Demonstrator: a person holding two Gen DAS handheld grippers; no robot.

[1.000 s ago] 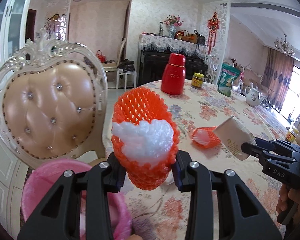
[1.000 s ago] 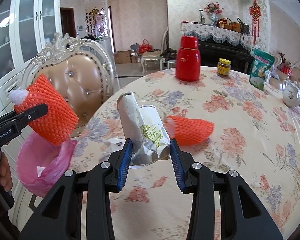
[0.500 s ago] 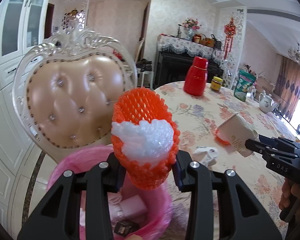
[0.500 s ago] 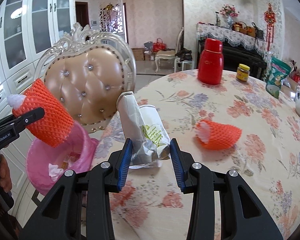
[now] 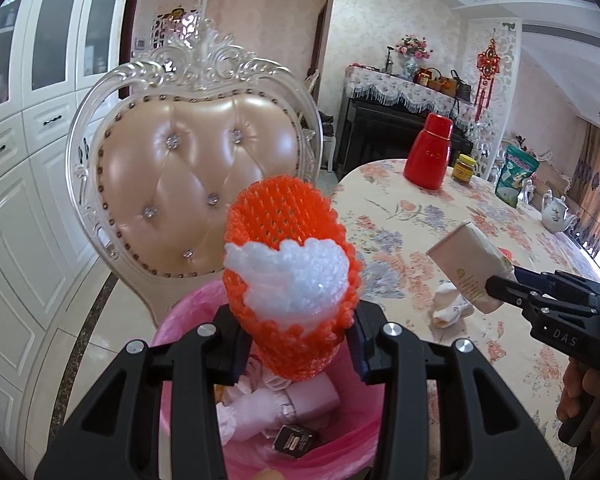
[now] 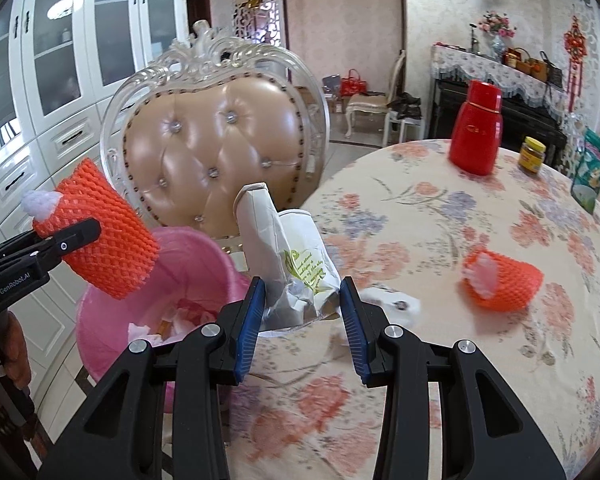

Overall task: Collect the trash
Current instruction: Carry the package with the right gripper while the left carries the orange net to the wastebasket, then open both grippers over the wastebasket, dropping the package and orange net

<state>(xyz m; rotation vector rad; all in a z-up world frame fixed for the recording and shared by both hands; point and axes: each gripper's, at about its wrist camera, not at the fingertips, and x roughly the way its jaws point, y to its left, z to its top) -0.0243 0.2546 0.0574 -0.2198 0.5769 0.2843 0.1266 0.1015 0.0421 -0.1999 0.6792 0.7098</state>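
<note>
Hanging over the pink bin (image 5: 188, 312), the orange net (image 5: 290, 280) sits clamped in my left gripper (image 5: 296, 348), long axis tilted up and away, so a release should drop it in. My right gripper (image 6: 300, 316) is closed on the carton (image 6: 288, 268), still above the table (image 6: 440, 220) edge, right of the bin. Another net (image 6: 504, 280) lies on the table further right.

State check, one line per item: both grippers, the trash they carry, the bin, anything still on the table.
Left gripper: shut on orange foam net sleeve, above the bin.
Right gripper: shut on crumpled white paper bag, over the table edge.
Pink lined trash bin: open, partly filled.
Second orange foam net: lying on the floral table, not collected.
Red flask: upright, capped.
Yellow-lidded jar: upright, lidded.
</note>
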